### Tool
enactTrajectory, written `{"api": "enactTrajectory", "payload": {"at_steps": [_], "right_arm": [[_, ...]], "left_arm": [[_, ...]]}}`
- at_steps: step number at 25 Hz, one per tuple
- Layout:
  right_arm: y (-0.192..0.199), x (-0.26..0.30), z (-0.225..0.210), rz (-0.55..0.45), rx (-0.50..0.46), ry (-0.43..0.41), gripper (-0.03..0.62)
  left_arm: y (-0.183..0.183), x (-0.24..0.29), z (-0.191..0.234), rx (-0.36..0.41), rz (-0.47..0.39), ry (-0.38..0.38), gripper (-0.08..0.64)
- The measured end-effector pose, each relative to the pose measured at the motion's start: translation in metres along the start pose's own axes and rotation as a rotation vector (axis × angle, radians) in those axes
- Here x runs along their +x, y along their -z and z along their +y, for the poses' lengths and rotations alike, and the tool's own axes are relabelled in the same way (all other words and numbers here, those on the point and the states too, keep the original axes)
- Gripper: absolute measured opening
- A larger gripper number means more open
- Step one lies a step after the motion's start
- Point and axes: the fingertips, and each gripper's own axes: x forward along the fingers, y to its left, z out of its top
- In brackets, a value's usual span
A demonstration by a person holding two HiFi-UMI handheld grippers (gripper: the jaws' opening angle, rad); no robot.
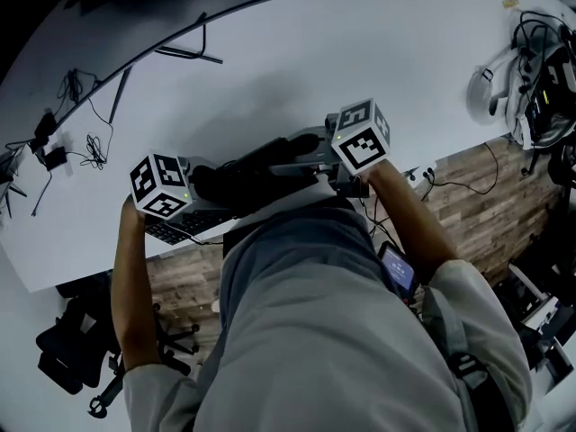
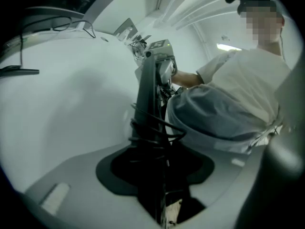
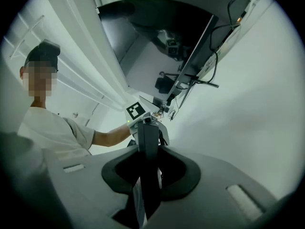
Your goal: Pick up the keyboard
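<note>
Clamping opposite ends, the fingers of the left gripper (image 2: 155,190) and right gripper (image 3: 147,185) hold the keyboard (image 2: 146,92). It looks stiff, light and slim, and end grips suit it.

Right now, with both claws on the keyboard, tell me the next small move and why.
Probably raise both ends together, level. The left claw and right claw each clamp one end of the keyboard, at the table's near edge, and a cable loops around it by the left claw, so a tilt might snag it.
</note>
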Motion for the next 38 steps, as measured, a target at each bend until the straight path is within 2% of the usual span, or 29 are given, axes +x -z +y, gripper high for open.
{"api": "enactTrajectory", "payload": {"at_steps": [3,6,9,13,18,21,25,29,38], "right_arm": [[-0.005,-0.004,0.002,-0.002,-0.028,-0.001,0.083],[-0.014,-0.006,0.005,-0.014,-0.072,0.008,0.087],[-0.031,-0.011,0.008,-0.091,-0.073,0.002,0.1],[-0.059,-0.032,0.011,-0.221,-0.084,0.019,0.158],[-0.078,-0.054,0.017,-0.301,-0.116,0.067,0.189],[-0.083,-0.063,0.022,-0.321,-0.139,0.101,0.19],[-0.088,-0.07,0.028,-0.356,-0.153,0.123,0.19],[-0.09,-0.075,0.039,-0.385,-0.162,0.12,0.19],[-0.082,-0.074,0.074,-0.375,-0.229,0.1,0.192]], "left_arm": [[-0.006,0.001,-0.004,0.017,-0.015,0.021,0.0],[-0.014,-0.004,-0.005,0.009,-0.071,0.029,0.0],[-0.022,-0.009,-0.005,0.0,-0.131,0.014,0.0],[-0.028,-0.015,-0.007,-0.003,-0.173,-0.016,0.0],[-0.033,-0.035,-0.01,-0.011,-0.253,-0.074,0.0],[-0.037,-0.051,-0.013,-0.027,-0.327,-0.098,0.0],[-0.04,-0.071,-0.02,-0.028,-0.385,-0.149,0.0],[-0.041,-0.087,-0.032,-0.024,-0.441,-0.191,0.0],[-0.048,-0.116,-0.06,-0.001,-0.608,-0.31,0.0]]}}
